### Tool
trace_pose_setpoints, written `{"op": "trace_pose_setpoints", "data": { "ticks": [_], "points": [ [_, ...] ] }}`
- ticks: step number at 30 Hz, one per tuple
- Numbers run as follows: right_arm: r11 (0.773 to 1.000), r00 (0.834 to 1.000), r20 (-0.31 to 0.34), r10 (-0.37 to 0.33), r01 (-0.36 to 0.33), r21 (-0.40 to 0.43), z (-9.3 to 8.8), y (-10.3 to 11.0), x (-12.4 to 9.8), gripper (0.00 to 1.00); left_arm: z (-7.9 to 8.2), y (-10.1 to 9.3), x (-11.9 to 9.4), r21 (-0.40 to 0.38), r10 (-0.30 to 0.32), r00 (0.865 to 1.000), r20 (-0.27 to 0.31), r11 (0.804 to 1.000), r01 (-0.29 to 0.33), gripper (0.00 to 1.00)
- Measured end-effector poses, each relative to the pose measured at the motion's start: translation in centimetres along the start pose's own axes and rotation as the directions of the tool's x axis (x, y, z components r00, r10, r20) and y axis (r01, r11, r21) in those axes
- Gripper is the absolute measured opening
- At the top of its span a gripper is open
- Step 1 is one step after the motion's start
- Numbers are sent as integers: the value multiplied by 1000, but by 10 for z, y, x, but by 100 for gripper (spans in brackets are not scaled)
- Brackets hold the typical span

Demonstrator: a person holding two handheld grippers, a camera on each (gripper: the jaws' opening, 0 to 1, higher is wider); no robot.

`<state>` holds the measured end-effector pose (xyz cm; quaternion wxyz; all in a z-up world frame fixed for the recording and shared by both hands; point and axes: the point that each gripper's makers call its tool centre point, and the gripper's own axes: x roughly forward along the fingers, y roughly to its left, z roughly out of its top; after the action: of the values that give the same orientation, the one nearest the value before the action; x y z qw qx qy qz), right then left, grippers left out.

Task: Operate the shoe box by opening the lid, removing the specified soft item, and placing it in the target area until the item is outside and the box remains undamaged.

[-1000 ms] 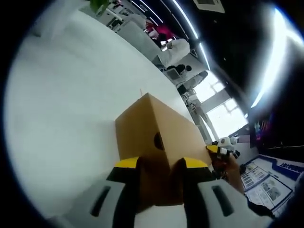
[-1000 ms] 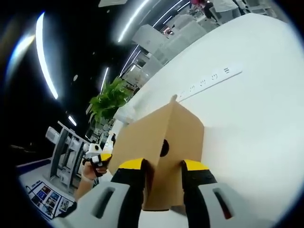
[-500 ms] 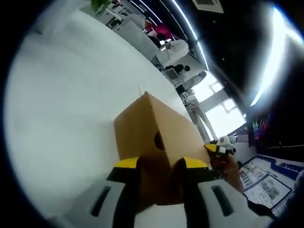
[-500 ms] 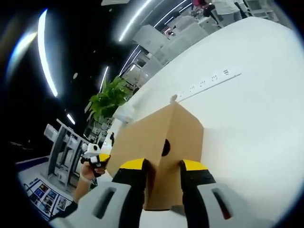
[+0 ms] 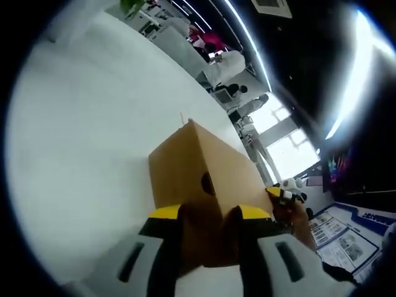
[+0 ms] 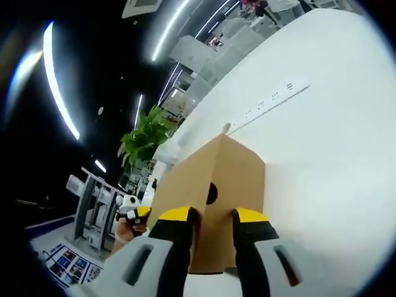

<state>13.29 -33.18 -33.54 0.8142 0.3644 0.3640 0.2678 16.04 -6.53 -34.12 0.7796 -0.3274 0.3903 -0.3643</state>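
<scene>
Barely anything's shifted since a second ago, you've still got the left gripper (image 5: pixel 210 213) and right gripper (image 6: pixel 211 215) each pinching an end wall of the brown cardboard shoe box (image 5: pixel 198 179) sitting on the white table (image 5: pixel 80 142), lid looking closed.

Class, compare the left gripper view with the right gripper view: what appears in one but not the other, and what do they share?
Left gripper view alone: bright windows and people beyond the table. Right gripper view alone: a leafy plant and a white power strip on the table. Shared: the brown cardboard box with a round hole, each gripper clamped on a box corner, and the white table.
</scene>
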Motion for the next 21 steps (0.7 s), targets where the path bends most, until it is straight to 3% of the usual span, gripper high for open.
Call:
{"op": "trace_pose_setpoints", "data": {
  "ticks": [8, 21],
  "points": [
    [999, 1000, -1, 26, -26, 28, 1, -4, 2, 27, 0, 1, 0, -5, -6, 1000, 1, 1000, 6, 34],
    [1000, 1000, -2, 12, -12, -14, 3, -4, 2, 26, -1, -1, 0, -1, 0, 1000, 2, 1000, 0, 33]
  ]
}}
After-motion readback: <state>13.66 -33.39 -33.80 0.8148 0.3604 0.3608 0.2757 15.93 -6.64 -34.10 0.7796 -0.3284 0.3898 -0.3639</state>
